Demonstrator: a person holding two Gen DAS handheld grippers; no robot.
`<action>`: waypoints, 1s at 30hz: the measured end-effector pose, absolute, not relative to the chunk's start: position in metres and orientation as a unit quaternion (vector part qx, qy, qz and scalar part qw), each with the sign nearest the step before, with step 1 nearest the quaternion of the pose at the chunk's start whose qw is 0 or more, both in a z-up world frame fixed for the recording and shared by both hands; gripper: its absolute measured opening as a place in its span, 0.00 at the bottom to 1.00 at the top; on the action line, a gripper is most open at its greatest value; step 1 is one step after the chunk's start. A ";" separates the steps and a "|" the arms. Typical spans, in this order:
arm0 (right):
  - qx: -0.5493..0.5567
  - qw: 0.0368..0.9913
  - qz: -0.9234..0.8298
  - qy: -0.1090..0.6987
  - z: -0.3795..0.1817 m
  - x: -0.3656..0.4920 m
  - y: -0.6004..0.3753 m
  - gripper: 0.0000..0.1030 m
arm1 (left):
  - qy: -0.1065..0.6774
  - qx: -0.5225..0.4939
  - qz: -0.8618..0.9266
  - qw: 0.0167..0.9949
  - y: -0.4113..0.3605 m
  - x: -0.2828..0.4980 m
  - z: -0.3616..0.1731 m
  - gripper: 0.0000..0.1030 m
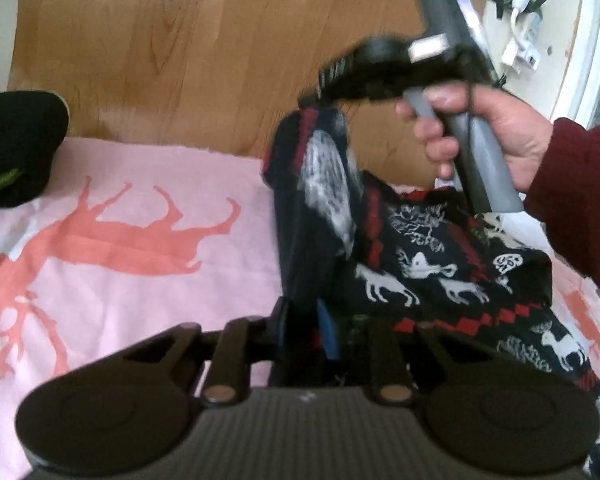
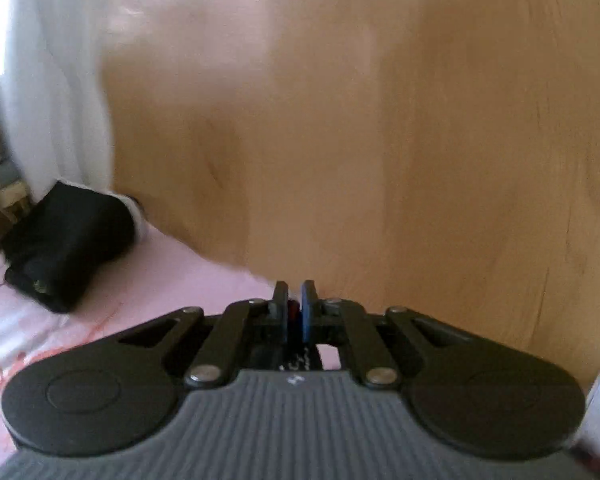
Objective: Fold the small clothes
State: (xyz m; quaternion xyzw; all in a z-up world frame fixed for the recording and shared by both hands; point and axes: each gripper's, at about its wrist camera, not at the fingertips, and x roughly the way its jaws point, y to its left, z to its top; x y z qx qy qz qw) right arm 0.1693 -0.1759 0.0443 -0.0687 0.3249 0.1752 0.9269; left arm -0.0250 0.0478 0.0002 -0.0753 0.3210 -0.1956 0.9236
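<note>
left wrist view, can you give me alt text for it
Both hand-held grippers pinch a dark patterned garment over a pink deer-print cloth: the left hand-held gripper clamps its near edge, and the right hand-held gripper, held by a hand in a maroon sleeve, lifts another part. A black item lies at the left.
</note>
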 end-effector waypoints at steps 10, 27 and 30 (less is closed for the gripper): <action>-0.038 0.920 0.208 0.331 0.055 0.144 -0.172 0.50 | 0.316 -0.068 -0.181 0.929 0.047 -0.028 0.003 0.21; -0.013 0.900 0.260 0.349 0.007 0.176 -0.097 0.21 | 0.328 -0.164 -0.130 0.921 0.084 -0.030 -0.004 0.15; 0.043 0.908 0.259 0.327 0.036 0.157 -0.122 0.37 | 0.322 -0.160 -0.127 0.924 0.083 -0.031 -0.001 0.17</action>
